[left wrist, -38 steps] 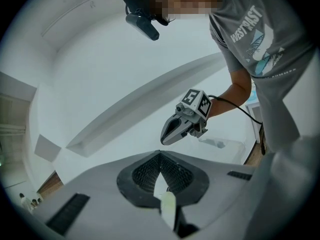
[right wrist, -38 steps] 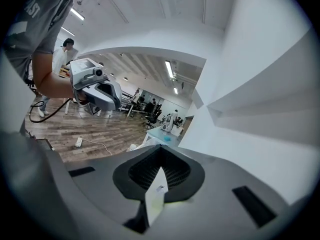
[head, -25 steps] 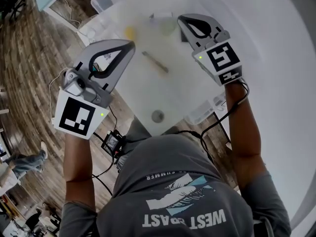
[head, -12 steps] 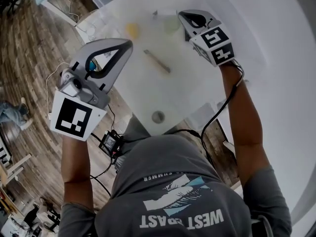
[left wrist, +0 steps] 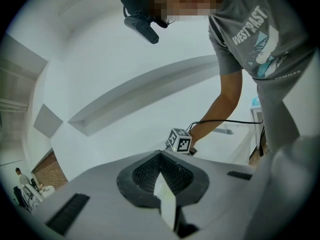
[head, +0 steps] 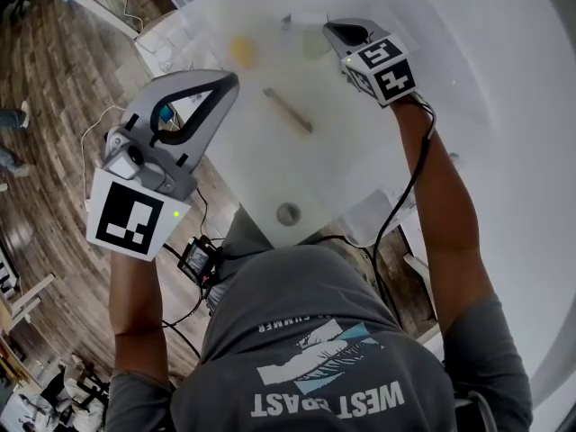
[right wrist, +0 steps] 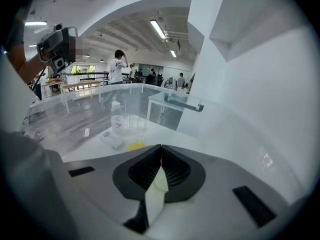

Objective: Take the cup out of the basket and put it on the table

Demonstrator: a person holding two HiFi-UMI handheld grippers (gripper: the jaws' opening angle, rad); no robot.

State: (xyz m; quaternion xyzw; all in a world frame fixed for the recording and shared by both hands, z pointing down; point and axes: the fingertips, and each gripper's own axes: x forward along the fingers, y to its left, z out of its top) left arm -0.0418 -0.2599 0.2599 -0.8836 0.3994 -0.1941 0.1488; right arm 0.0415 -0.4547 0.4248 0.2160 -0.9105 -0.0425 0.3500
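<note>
The left tongs [head: 232,81] and the right tongs [head: 335,32], two in all, were each pressed together on nothing; the single worktop [head: 360,151] bore one yellow disc [head: 241,50], one slim stick-like utensil [head: 288,111], one small grey round piece [head: 288,212] and one clear bottle [right wrist: 116,115]. The left forearm was raised beside the worktop's left edge, while the right arm stretched forward, its tongs tipped downward. One pale cup-like shape [head: 312,45] stood on the worktop just beside the right tongs, too bleached by glare to confirm as the cup.
</note>
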